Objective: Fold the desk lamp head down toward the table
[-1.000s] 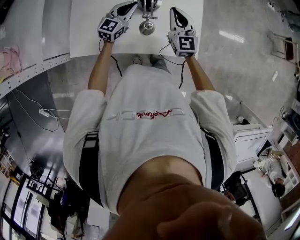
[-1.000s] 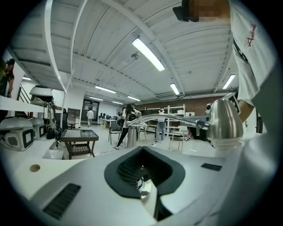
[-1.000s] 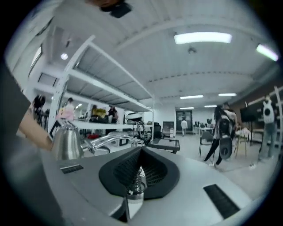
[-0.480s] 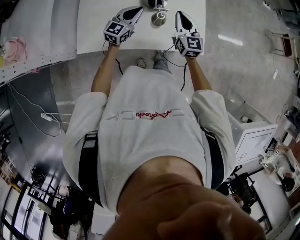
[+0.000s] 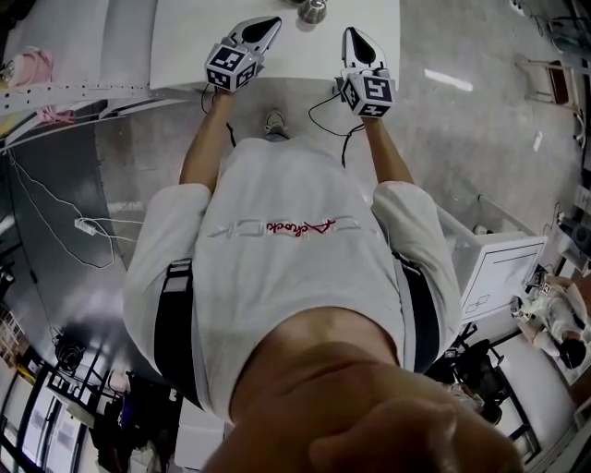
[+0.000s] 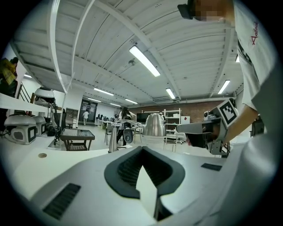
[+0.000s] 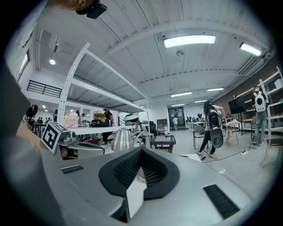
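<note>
The silver lamp head point(image 5: 312, 11) sits on the white table point(image 5: 185, 46), cut off by the top edge of the head view. My left gripper point(image 5: 262, 27) and right gripper point(image 5: 355, 41) hover over the table's near edge, one on each side of the lamp and short of it, touching nothing. The left gripper view shows its jaws point(image 6: 143, 176) shut and empty, with the lamp head point(image 6: 154, 126) ahead and the right gripper point(image 6: 199, 130) beside it. The right gripper view shows its jaws point(image 7: 139, 176) shut and empty too, the lamp head point(image 7: 122, 140) ahead.
A grey shelf rail point(image 5: 55, 92) with a pink item runs at the left. A white cable with a power strip point(image 5: 88, 224) lies on the floor. A white cabinet point(image 5: 499, 268) stands at the right. People and furniture fill the room behind the table.
Both grippers have drawn back from beside the lamp head toward the table's near edge. The lamp head now sits farther ahead of them, at the top of the view.
</note>
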Tool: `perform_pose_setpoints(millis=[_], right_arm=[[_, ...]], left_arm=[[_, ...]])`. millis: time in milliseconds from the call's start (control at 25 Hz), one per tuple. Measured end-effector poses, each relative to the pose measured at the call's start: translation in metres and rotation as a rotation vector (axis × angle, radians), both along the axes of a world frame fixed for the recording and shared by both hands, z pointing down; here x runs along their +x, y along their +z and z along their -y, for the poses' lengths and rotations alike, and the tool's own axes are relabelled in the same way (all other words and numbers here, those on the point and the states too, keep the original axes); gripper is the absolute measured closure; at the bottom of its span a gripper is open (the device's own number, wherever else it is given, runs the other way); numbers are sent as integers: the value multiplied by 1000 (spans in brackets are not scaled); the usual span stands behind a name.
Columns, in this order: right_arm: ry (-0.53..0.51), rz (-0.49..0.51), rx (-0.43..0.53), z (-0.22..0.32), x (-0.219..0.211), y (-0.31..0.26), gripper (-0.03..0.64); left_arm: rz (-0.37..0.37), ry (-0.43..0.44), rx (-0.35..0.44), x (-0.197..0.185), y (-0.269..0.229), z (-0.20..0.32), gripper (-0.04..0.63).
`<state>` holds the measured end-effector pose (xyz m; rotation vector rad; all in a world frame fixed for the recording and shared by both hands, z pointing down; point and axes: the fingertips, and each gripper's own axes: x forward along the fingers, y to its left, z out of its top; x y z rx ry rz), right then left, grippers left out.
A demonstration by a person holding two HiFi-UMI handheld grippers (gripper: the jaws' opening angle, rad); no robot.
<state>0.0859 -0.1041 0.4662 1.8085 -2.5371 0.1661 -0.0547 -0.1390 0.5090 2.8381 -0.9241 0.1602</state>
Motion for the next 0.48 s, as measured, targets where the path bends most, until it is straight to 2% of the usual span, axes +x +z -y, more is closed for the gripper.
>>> perform_pose_setpoints(millis=[480], right_arm=[[-58,-2,7,-81,-5,9,611]], left_arm=[[27,-67,14,5,4,-88,569]])
